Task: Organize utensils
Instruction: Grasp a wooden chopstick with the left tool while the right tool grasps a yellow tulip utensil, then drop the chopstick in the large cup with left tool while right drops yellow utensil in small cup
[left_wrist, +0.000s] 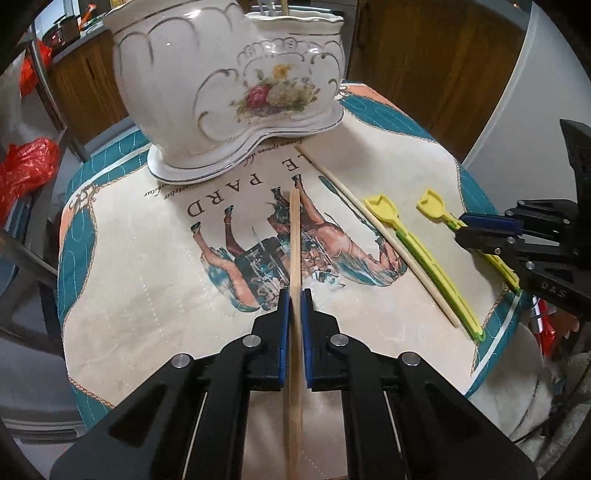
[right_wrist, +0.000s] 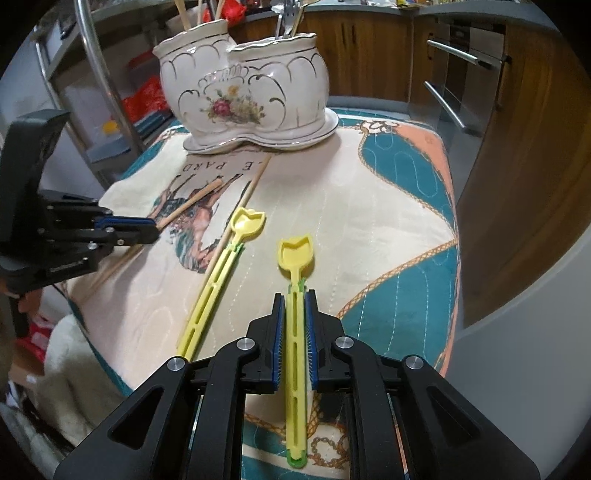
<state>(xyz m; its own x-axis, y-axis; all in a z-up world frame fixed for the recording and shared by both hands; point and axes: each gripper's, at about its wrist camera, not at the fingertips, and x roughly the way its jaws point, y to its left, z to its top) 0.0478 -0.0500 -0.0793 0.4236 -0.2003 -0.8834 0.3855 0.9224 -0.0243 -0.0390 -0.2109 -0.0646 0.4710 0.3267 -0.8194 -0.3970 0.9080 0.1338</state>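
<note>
On the printed cloth (left_wrist: 155, 295) before the flowered holder (left_wrist: 229, 92), our left gripper (left_wrist: 294, 302) clamps a wooden chopstick (left_wrist: 294, 236), our right gripper (right_wrist: 295, 306) clamps a yellow spoon (right_wrist: 295, 254); another chopstick (left_wrist: 384, 236) and spoon (left_wrist: 417, 247) lie between.

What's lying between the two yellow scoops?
Nothing: only bare cloth lies between the held yellow scoop and the loose yellow scoop, clearest in the right wrist view.

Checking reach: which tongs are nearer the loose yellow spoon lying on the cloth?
Right. The right tongs, shut on another yellow spoon, sit just beside the loose yellow spoon; the left tongs grip a chopstick farther off.
</note>
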